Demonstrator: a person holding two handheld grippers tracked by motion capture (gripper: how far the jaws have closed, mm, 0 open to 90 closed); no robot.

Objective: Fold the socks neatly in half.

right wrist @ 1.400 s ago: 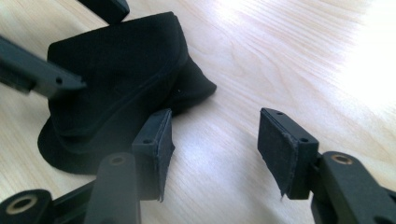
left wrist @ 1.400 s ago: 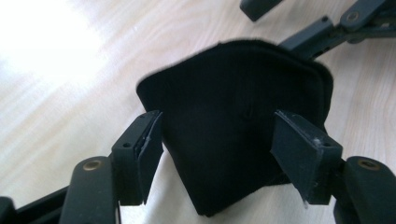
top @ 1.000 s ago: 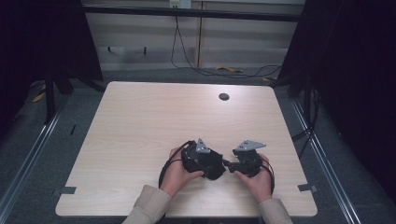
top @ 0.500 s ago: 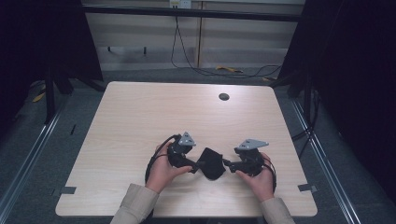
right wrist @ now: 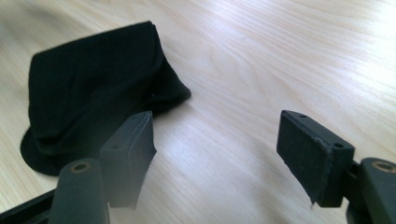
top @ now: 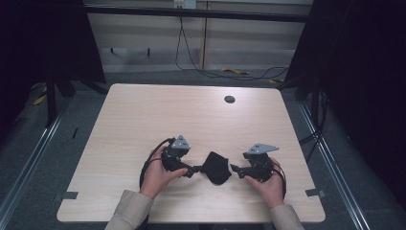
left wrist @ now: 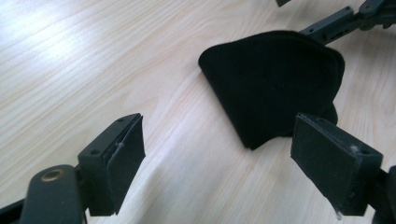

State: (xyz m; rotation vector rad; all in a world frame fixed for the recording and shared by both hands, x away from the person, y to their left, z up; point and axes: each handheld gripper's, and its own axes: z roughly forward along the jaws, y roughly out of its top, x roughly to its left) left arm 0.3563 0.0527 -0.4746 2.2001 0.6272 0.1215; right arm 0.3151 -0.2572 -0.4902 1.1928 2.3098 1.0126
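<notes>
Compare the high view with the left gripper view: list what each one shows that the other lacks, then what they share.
High view alone: both hands, the left gripper, the table's far edge with a dark round hole, and the floor with cables. Left gripper view alone: close pads of its open jaws, nothing between them. Shared: the folded black cloth lying on the wooden table, and the right gripper beside it.

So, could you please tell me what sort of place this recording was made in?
Probably a lab or recording booth rather than a home: a bare light wooden table with a round cable hole, black curtains on both sides, grey carpet with loose cables, and only a folded black cloth laid out.
</notes>
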